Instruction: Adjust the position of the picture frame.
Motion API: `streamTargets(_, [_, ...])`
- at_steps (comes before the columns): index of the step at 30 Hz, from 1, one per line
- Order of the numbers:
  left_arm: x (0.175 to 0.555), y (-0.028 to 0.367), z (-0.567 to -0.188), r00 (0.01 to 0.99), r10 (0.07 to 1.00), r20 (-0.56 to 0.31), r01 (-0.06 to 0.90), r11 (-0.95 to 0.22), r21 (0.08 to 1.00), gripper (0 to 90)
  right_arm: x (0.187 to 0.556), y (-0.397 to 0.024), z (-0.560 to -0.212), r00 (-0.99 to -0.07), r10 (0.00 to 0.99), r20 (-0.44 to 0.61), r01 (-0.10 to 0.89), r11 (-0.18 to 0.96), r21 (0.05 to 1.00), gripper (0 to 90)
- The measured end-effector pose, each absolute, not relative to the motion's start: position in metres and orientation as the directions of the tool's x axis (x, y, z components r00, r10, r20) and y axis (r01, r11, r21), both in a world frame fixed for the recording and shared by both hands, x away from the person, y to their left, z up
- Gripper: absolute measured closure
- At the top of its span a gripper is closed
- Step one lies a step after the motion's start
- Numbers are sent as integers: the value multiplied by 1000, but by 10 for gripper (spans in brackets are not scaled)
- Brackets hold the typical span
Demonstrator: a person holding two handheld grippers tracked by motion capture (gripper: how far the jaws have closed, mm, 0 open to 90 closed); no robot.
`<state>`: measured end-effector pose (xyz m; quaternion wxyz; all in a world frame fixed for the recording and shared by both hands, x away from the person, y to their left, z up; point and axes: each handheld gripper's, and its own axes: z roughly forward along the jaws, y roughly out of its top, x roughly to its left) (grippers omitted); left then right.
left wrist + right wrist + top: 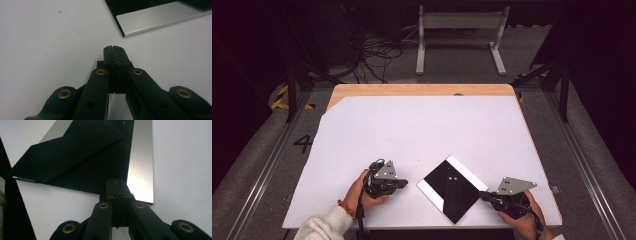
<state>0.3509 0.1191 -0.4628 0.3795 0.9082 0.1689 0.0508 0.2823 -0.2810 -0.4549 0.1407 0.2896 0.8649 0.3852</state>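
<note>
A square, mirror-dark panel (452, 189) with pale silver strips along two edges lies flat on the white mat, turned like a diamond, near the front edge. My left gripper (406, 184) rests just left of the panel's left corner, jaws pressed together with nothing between them. In the left gripper view, the shut tips (115, 47) point at the panel's silver strip (160, 17), a short gap away. My right gripper (482, 196) sits at the panel's right corner. In the right gripper view, its shut tips (117, 181) hover over the panel's near edge (100, 170).
The white mat (422, 130) covers a wooden table whose bare far edge (422, 90) shows. Beyond it stand a white metal frame (459, 35) and loose cables (377, 55) on the floor. Floor rails run along both sides of the table.
</note>
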Motion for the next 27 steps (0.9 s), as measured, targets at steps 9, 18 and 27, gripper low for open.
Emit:
streamTargets(9, [351, 106, -462, 953, 302, -24, 231, -674, 702, 898, 281, -279, -456, -792, 608, -44, 376, 544, 750, 900])
streamTargets(18, [353, 97, -462, 956, 293, -31, 230, -676, 700, 898, 282, -278, -457, -787, 614, -58, 368, 543, 755, 900])
streamTargets(27, [351, 97, -462, 959, 281, -32, 223, -681, 698, 898, 284, -276, -457, -783, 619, -63, 368, 542, 755, 900])
